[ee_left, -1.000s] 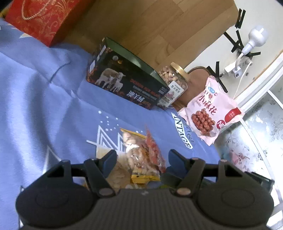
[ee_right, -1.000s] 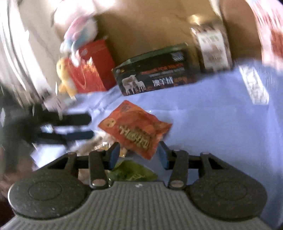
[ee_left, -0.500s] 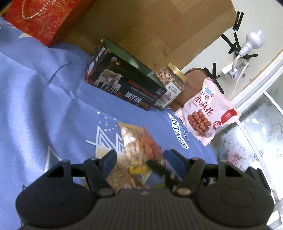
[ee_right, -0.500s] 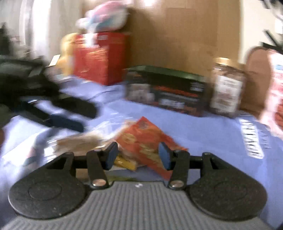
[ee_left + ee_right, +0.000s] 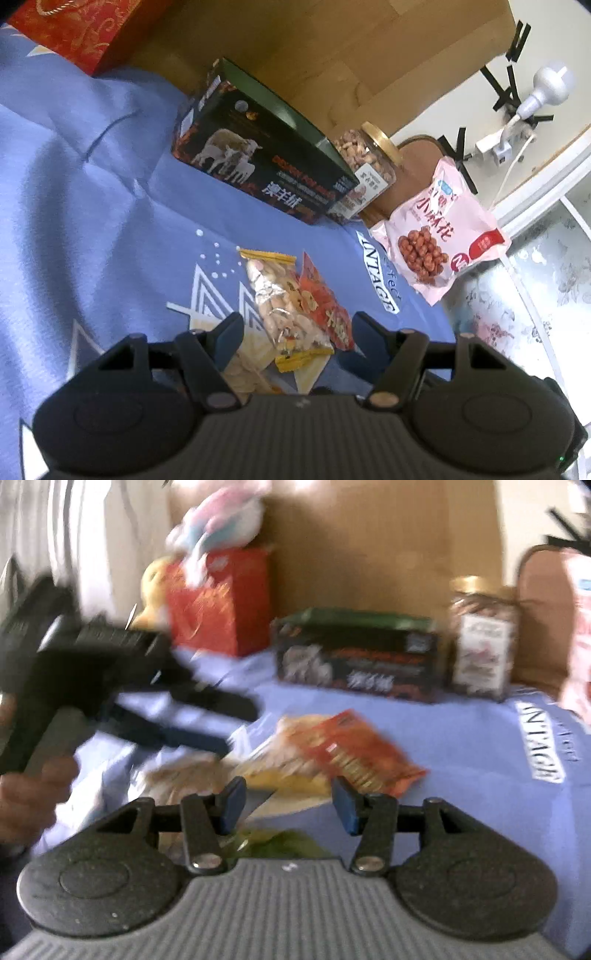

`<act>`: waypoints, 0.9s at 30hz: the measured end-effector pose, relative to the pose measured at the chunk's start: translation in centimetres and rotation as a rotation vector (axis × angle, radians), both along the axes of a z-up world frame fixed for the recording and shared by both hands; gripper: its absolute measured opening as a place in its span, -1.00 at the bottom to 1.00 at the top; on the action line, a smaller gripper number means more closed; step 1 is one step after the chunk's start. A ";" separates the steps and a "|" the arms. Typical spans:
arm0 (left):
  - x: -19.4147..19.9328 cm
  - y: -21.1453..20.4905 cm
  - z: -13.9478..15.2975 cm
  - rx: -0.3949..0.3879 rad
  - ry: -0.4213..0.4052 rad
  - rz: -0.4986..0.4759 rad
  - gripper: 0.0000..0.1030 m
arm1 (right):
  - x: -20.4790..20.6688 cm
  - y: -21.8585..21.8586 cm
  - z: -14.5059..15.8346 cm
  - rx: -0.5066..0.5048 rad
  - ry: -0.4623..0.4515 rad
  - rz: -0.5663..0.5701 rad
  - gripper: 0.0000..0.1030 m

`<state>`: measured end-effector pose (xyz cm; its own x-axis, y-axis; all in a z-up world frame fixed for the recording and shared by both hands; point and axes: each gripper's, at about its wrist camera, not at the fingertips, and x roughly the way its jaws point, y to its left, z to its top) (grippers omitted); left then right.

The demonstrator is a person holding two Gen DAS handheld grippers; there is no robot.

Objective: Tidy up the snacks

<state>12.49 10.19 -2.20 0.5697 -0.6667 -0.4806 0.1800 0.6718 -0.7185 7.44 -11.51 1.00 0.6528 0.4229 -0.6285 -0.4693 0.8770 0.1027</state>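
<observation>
Blue printed cloth [image 5: 92,206] covered the surface, with a wooden panel [image 5: 332,55] behind. From left stood a red gift bag [image 5: 77,29], a dark box printed with sheep [image 5: 258,166], a gold-lidded jar of nuts [image 5: 369,158] touching its end, and a pink bag of coated peanuts [image 5: 439,236] near the right edge. Nearer, a clear packet of nuts [image 5: 284,302] lay partly over an orange snack packet [image 5: 328,306], both flat on the cloth. The left gripper [image 5: 297,325] hung over them, jaws wide apart and empty. The right gripper [image 5: 286,799], in a blurred view, hovered near the same packets, jaws likewise parted and holding nothing
</observation>
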 end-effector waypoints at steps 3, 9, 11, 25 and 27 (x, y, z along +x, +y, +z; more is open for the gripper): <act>0.5 -0.5 -0.3 0.009 0.007 -0.015 0.28 | 1.7 0.2 -0.8 -0.026 0.037 -0.006 0.08; 1.8 -1.2 -0.5 0.027 0.007 -0.011 0.28 | 4.3 1.1 -1.2 -0.037 0.057 0.040 0.52; 2.2 -1.1 -0.7 0.016 0.007 -0.009 0.28 | 4.1 1.8 -1.3 -0.041 0.039 0.072 0.51; 2.2 -0.3 4.4 0.049 -0.144 0.023 0.03 | 3.7 4.3 1.5 0.005 -0.147 0.106 0.04; 3.2 -0.3 6.3 0.064 -0.195 0.032 0.03 | 4.7 4.5 2.9 0.006 -0.205 0.101 0.04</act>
